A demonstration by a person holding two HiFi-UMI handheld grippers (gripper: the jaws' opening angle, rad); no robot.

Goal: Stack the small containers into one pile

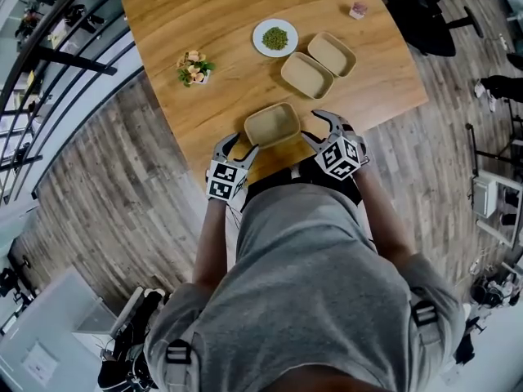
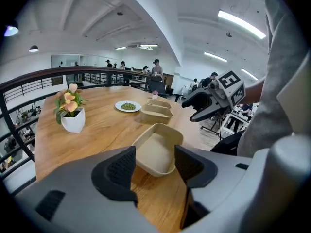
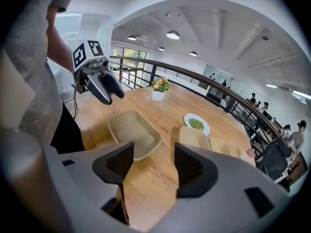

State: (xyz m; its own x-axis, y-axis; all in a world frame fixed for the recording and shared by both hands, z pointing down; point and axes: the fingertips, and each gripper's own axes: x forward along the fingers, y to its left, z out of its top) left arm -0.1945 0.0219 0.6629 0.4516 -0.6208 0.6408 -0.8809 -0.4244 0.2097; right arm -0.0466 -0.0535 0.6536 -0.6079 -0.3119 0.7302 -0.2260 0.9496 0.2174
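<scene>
Wooden table (image 1: 212, 23) w/ a curved edge stood on a plank floor (image 1: 122, 186), in a big open room: white vaulted ceiling, strip lights (image 2: 241, 23), a dark railing (image 2: 29, 79) along the table's far side, and people (image 2: 156, 68) small in the bkgd.

L gripper (image 2: 154, 157): jaws were well apart w/ nothing clamped. The near container (image 2: 155, 149) lay on the table just ahead of the gap, its near end showing btwn the two pads. It was tan, shallow and empty. Whether the tips touched it, can't tell.

R gripper (image 3: 153, 154): jaws also wide apart, holding nothing, only bare tabletop in the gap. The same near container sat ahead and to the left of its left jaw, so the two grippers flanked it, one per side.

Two more containers, the mid container (image 3: 194, 137) and the far container (image 3: 219, 147), lay side by side ahead of the R gripper's right jaw, both empty, well beyond the L jaws. None were stacked.

A white plate (image 1: 275, 37) w/ a small heap of green bits sat just past them. A white flower pot (image 2: 73, 119) stood well left of the L jaws. A small pink item (image 1: 358, 10), too small to ID, was at the table's far end.
</scene>
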